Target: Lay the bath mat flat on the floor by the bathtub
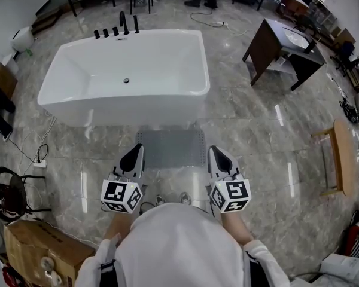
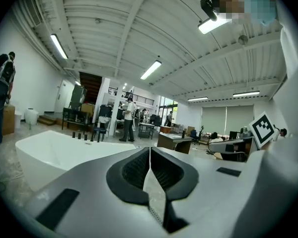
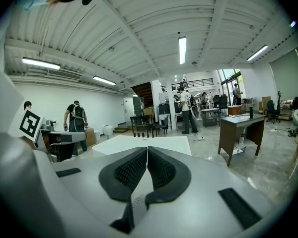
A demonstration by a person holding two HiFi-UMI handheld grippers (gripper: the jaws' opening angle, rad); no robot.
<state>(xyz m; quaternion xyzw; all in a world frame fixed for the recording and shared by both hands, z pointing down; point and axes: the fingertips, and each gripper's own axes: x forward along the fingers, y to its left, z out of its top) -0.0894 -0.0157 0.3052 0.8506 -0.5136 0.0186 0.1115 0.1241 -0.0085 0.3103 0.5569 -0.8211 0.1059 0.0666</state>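
Observation:
The grey bath mat [image 1: 171,148] lies flat on the marble floor against the near side of the white bathtub [image 1: 128,76]. My left gripper [image 1: 135,152] hovers just off the mat's left edge and my right gripper [image 1: 215,153] just off its right edge. Both point toward the tub. In each gripper view the black pads meet at the tips with nothing pinched between them, for the left gripper [image 2: 149,150] and the right gripper [image 3: 147,150] alike. The bathtub [image 2: 59,150] shows beyond the jaws; the mat itself is below both gripper views.
A dark wooden desk [image 1: 281,49] stands to the tub's right and a wooden stool [image 1: 338,157] at far right. A cardboard box [image 1: 39,250] and a black chair [image 1: 9,193] sit at the left, with cables on the floor. People stand in the background [image 2: 128,119].

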